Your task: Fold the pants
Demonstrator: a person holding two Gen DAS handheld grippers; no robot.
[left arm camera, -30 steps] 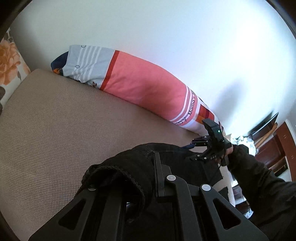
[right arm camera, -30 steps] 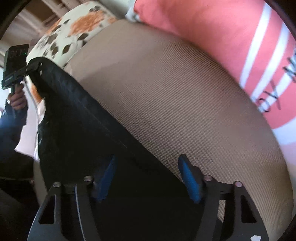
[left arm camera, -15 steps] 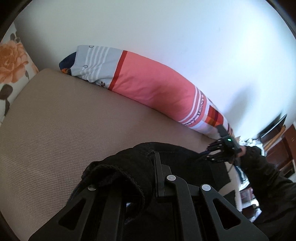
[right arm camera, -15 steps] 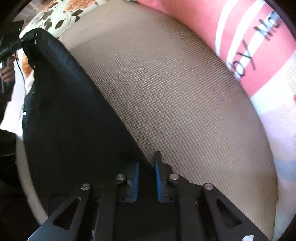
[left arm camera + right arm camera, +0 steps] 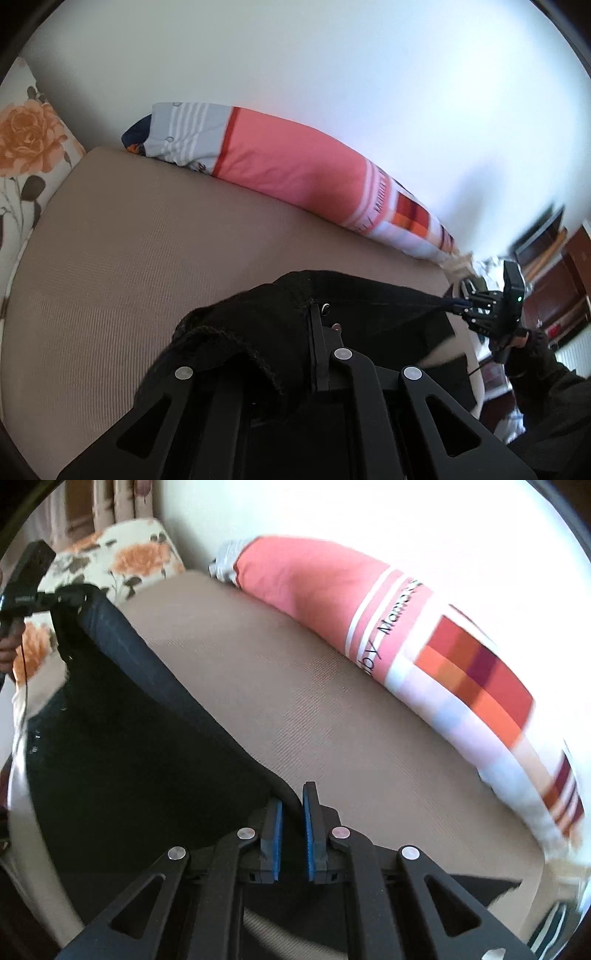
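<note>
Black pants [image 5: 122, 738] hang stretched between my two grippers above a beige bed surface [image 5: 314, 686]. My right gripper [image 5: 292, 805] is shut on the waistband edge, its blue pads pinching the cloth. My left gripper [image 5: 310, 314] is shut on the other end of the pants [image 5: 258, 332], and bunched cloth hides its fingertips. In the left wrist view the right gripper [image 5: 461, 304] holds the far corner at the right. In the right wrist view the left gripper [image 5: 70, 598] holds the far corner at the upper left.
A long pink striped bolster pillow [image 5: 295, 166] lies along the white wall at the back of the bed [image 5: 129, 258]. A floral cushion [image 5: 26, 155] sits at the left end. Dark wooden furniture [image 5: 554, 280] stands beyond the right end of the bed.
The right gripper closed on the pants edge, having been open a second ago. Both grippers have lifted and pulled apart, stretching the pants taut above the bed.
</note>
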